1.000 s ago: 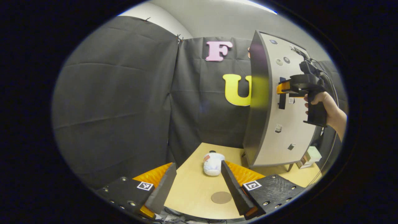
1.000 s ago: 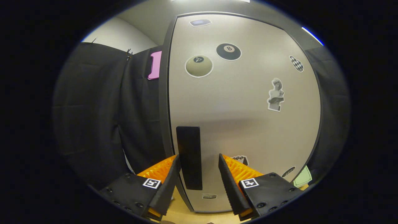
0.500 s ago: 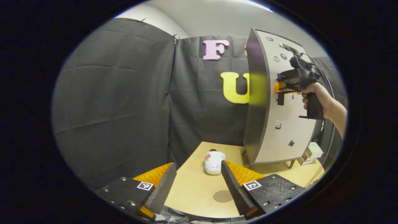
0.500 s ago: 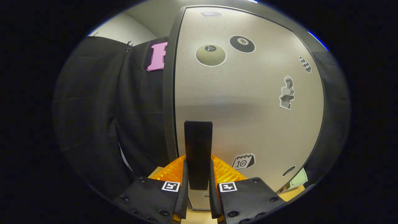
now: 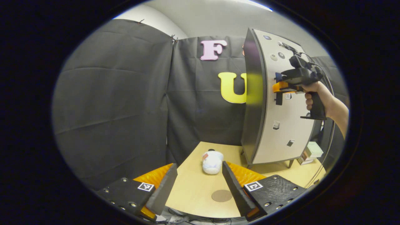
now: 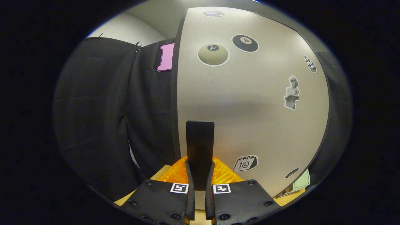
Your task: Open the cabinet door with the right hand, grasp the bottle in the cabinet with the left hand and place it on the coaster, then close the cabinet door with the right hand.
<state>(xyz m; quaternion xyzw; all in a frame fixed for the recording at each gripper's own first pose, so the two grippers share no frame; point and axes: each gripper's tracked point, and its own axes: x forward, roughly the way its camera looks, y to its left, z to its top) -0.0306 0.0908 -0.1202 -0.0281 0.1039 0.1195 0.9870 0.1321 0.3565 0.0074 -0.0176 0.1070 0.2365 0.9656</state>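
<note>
Two grippers, one job each. Right gripper (image 6: 197,187): fingers pinched on the door's dark handle (image 6: 200,147), a flat upright bar w/ its long axis vertical, rising straight up from between the fingers. Door (image 6: 250,103) looks shut or nearly so; its free edge runs just left of the handle, so the pull likely comes back toward the gripper and swings around the far, right-hand side. From the left gripper view the same gripper (image 5: 279,87) sits side-on at the handle, held by a hand (image 5: 317,95), w/ the cabinet (image 5: 253,100) up and to the right of the left fingers.

Left gripper (image 5: 197,184): fingers spread wide, holding nothing, low over the table (image 5: 193,190). Coaster (image 5: 222,195), a round brown disc, lies flat between them, nearer the right finger. Just beyond sits a small white plush toy (image 5: 212,162).

Bottle: inside the cabinet per the task, hidden by the door. Left gripper is the nearer one to the coaster; it is well apart from the cabinet front.
</note>
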